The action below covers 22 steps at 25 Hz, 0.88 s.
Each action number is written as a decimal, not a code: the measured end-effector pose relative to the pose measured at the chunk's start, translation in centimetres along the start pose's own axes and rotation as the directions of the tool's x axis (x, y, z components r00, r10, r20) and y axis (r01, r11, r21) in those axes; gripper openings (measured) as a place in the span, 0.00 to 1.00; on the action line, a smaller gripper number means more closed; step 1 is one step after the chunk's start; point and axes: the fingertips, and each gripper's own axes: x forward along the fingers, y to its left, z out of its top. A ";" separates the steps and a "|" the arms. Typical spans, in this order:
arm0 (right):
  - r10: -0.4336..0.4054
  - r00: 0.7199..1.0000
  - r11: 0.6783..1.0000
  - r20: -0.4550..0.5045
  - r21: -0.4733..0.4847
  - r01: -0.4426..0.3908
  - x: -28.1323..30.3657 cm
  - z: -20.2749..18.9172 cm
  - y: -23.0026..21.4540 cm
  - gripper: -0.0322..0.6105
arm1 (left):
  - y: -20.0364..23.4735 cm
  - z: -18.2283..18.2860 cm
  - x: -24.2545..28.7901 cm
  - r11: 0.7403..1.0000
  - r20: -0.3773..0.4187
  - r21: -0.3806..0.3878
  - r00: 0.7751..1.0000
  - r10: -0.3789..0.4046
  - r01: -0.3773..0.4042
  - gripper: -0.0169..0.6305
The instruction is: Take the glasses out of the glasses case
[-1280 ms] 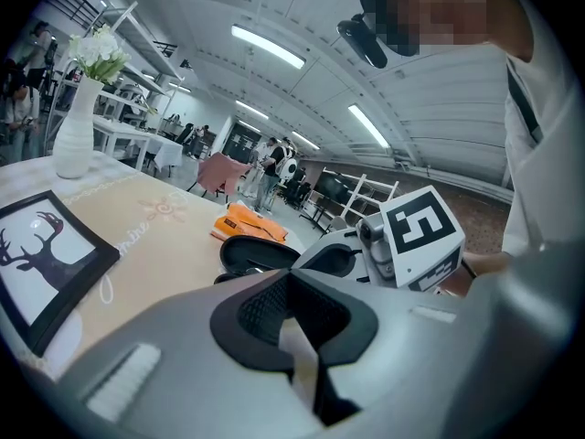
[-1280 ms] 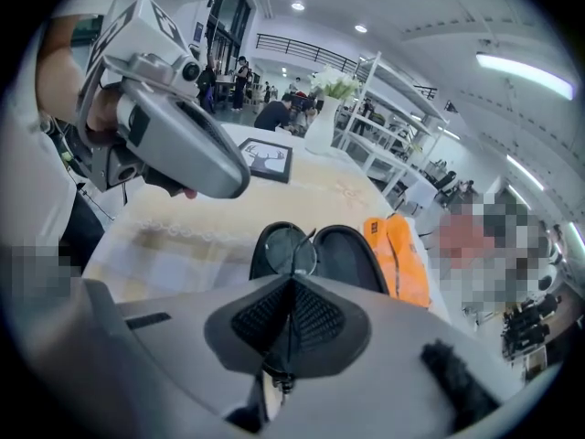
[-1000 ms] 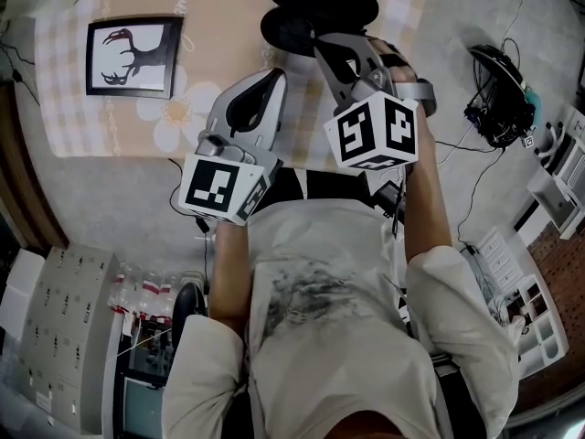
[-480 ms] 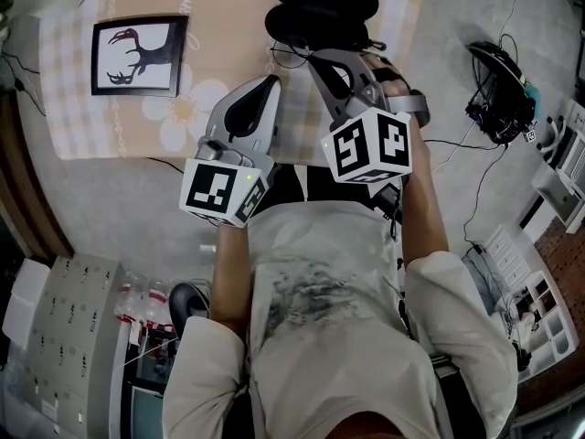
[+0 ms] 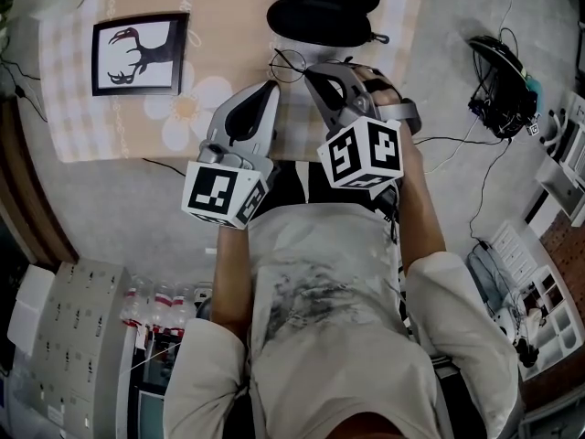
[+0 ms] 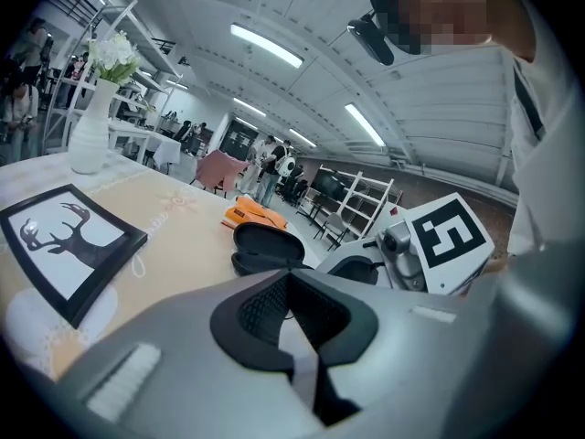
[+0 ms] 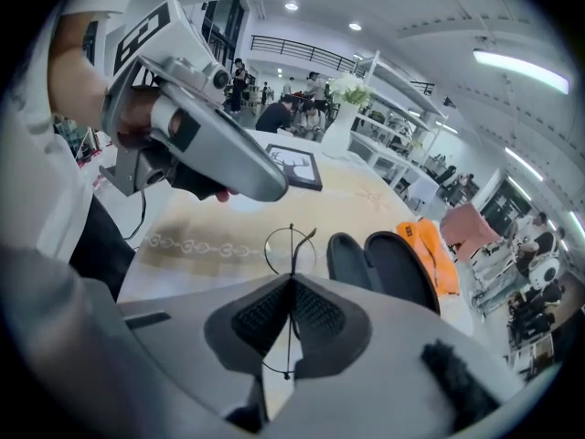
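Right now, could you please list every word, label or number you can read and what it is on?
Nothing reads for certain.
The tablecloth: cursive lettering, cut off and too blurred to read.
The cube on left gripper and the cube on right gripper: coded squares, no words.

The black glasses case [image 5: 320, 21] lies open on the surface (both halves showing). The thin, round wire-rimmed glasses [image 7: 292, 250] are out of it, pinched in the right gripper [image 7: 292, 282].
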 end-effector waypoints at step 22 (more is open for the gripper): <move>0.037 0.999 0.999 -0.012 0.015 -0.037 2.0 -1.3 3.0 0.08 | 0.2 -1.9 -0.9 1.000 -0.022 -0.011 1.000 -0.002 0.001 0.04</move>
